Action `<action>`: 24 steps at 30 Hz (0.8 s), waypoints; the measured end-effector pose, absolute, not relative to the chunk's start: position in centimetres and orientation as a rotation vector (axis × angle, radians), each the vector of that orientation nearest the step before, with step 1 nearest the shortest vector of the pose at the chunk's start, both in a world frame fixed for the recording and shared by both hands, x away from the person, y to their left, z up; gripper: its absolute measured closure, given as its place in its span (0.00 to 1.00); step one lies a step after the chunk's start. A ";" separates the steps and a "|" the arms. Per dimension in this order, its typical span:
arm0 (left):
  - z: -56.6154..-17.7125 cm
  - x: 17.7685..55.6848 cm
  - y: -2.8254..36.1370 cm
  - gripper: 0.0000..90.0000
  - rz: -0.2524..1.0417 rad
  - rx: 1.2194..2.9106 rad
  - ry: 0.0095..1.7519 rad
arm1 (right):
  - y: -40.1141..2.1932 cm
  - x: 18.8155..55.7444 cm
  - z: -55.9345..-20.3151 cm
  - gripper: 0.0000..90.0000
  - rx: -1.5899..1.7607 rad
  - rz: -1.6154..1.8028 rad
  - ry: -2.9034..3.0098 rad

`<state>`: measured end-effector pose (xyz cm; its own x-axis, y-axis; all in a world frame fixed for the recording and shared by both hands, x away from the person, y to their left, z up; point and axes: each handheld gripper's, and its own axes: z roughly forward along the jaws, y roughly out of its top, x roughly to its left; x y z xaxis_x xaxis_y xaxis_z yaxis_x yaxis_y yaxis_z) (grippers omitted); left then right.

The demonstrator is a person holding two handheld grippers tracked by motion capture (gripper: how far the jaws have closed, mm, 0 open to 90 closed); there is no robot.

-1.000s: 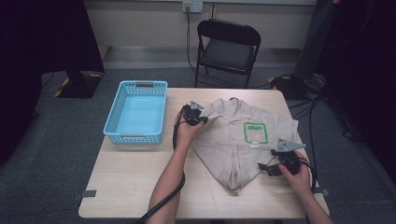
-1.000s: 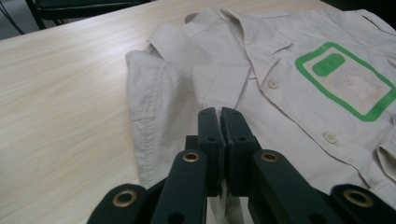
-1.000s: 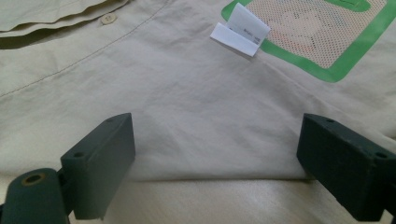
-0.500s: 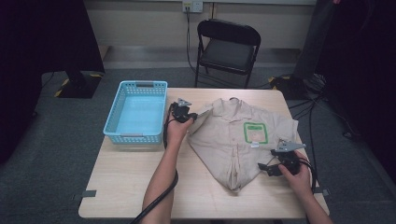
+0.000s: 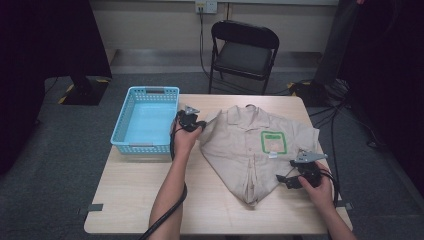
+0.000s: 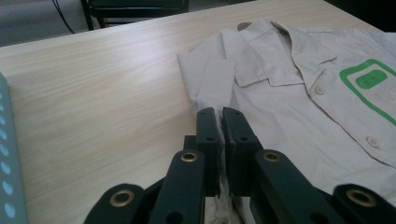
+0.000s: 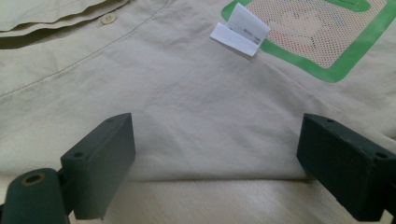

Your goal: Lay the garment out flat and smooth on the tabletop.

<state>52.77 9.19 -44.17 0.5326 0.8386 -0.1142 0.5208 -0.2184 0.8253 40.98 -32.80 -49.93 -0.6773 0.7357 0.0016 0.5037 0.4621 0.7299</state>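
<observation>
Jaws pinched tight on the sleeve edge of the beige shirt [image 6: 299, 107] — that's the left gripper [image 6: 223, 122], beside the blue basket [image 5: 145, 125]. The right gripper [image 7: 215, 163] hangs with jaws spread wide above the shirt's hem, shirt lying flat on the desk [image 5: 150, 200].

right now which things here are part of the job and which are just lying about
In the job:
- beige shirt
- left gripper, shut on the shirt's sleeve edge
- right gripper, open over the shirt's hem

Lying about:
- blue basket
- black folding chair
</observation>
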 end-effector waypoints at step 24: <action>-43.4 51.7 11.4 0.94 0.507 1.887 1.139 | -32.8 41.0 -49.9 0.12 1.055 1.042 2.401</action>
<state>51.65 11.36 -43.41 0.5027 0.8605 -0.0819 0.5152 -0.2222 0.8278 40.97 -32.80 -49.93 -0.6772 0.7358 0.0017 0.5039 0.4621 0.7298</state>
